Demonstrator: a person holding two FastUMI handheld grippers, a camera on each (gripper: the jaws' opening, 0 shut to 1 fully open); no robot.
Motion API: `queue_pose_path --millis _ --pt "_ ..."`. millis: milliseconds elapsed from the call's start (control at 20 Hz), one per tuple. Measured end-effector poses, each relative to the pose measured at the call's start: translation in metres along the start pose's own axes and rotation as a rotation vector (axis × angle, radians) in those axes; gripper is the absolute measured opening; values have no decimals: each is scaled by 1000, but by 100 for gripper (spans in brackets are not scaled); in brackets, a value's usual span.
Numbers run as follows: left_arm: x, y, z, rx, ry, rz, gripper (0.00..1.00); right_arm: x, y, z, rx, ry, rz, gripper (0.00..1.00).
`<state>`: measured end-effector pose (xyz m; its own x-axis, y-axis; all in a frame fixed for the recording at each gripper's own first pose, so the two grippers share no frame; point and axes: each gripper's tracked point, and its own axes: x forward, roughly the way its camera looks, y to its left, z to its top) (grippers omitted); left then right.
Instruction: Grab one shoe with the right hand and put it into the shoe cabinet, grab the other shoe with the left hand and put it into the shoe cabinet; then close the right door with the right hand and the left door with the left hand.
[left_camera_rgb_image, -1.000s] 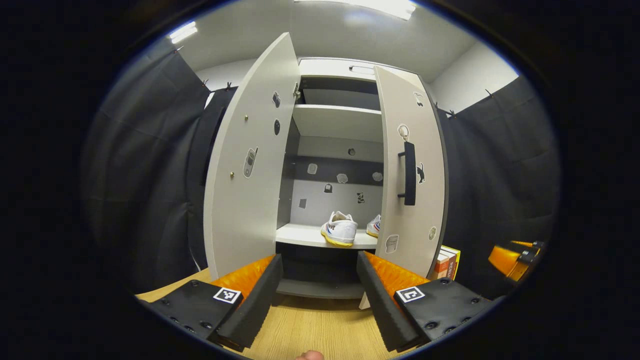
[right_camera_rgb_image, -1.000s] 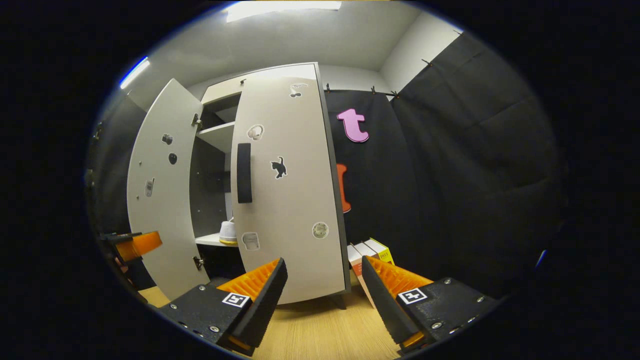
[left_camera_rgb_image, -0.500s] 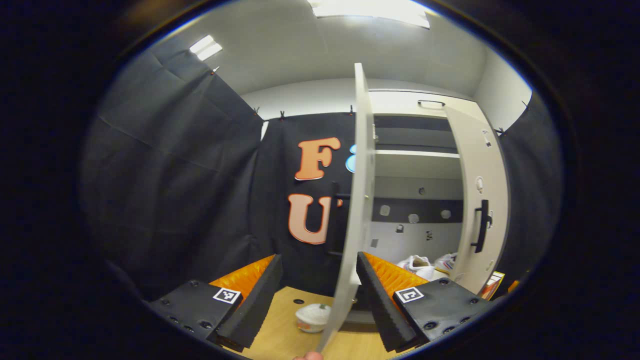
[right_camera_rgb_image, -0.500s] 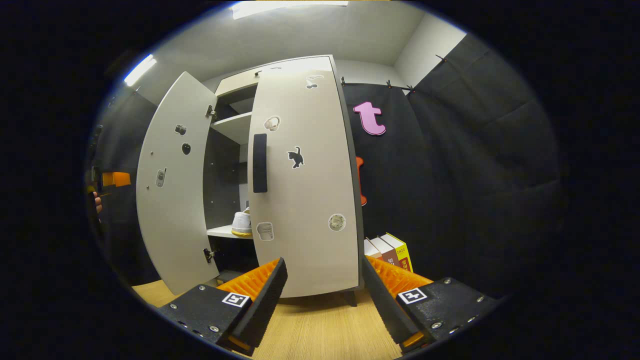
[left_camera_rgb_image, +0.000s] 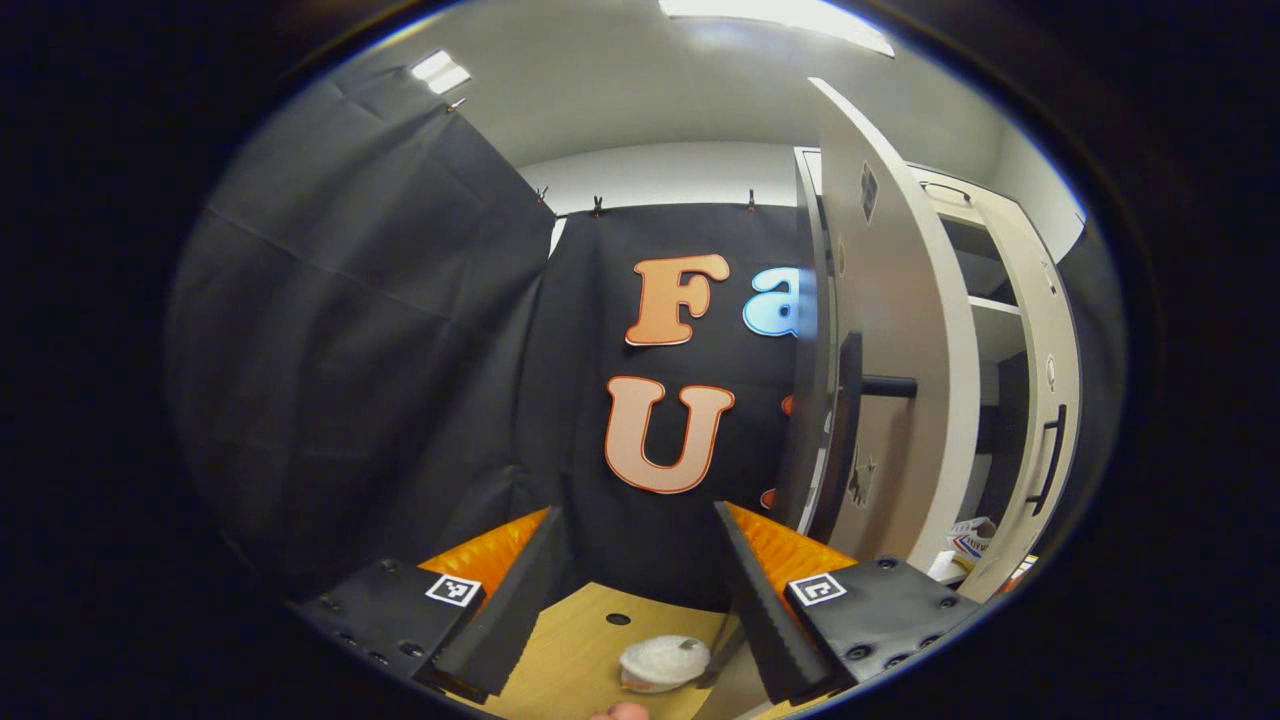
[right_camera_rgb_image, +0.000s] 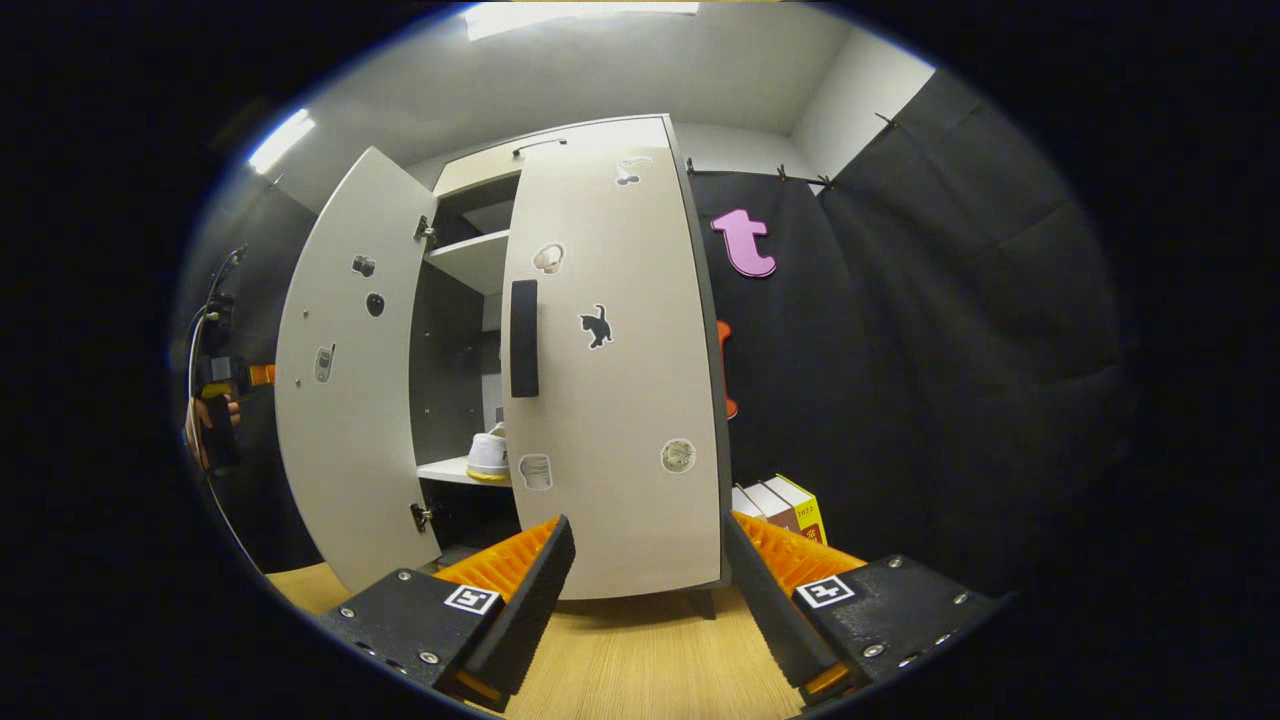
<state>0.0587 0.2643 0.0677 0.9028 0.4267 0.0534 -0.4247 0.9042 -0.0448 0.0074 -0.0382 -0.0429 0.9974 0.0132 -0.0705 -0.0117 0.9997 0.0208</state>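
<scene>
In the right gripper view, we see the right door hiding most of the shoe at centre left. In the left gripper view, the other shoe at lower right is partly covered by the left door. The stickers are too small to identify.

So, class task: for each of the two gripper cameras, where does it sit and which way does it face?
Left gripper view: rides the left gripper, outside the left door, facing the booth wall; fingers open.
Right gripper view: rides the right gripper, facing the right door; a hand shows far left.
Shared: the cabinet's doors and a shoe inside.
</scene>
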Motion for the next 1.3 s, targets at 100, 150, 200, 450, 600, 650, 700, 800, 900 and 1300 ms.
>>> queue_pose_path --millis 100,150,200,450,600,650,700,800,900,1300 --pt "-3 -4 1 23 -14 5 95 1 -3 1 3 1 -9 92" --pt "-5 -7 1 39 -21 5 91 1 -4 2 6 2 -10 92" --pt "-8 -10 2 51 -25 4 99 0 -5 2 8 6 -10 92" --pt "-22 -67 -4 16 -4 -111 96 1 -8 4 8 3 -6 92" --pt "-27 -113 -9 8 11 -204 96 -4 -13 6 17 2 -12 92" --pt "-26 -129 -10 11 10 -236 94 -4 -16 6 18 2 -18 92" --pt "-26 -144 -12 12 10 -264 99 -6 -18 6 17 2 -23 92" --pt "-22 -168 -15 6 10 -313 90 -8 -25 8 14 0 -35 92" --pt "-19 -183 -16 -24 17 -339 94 -11 -31 10 12 -3 -47 92" --pt "-45 -190 -4 23 -22 -332 96 -6 -29 11 19 -5 -43 92"
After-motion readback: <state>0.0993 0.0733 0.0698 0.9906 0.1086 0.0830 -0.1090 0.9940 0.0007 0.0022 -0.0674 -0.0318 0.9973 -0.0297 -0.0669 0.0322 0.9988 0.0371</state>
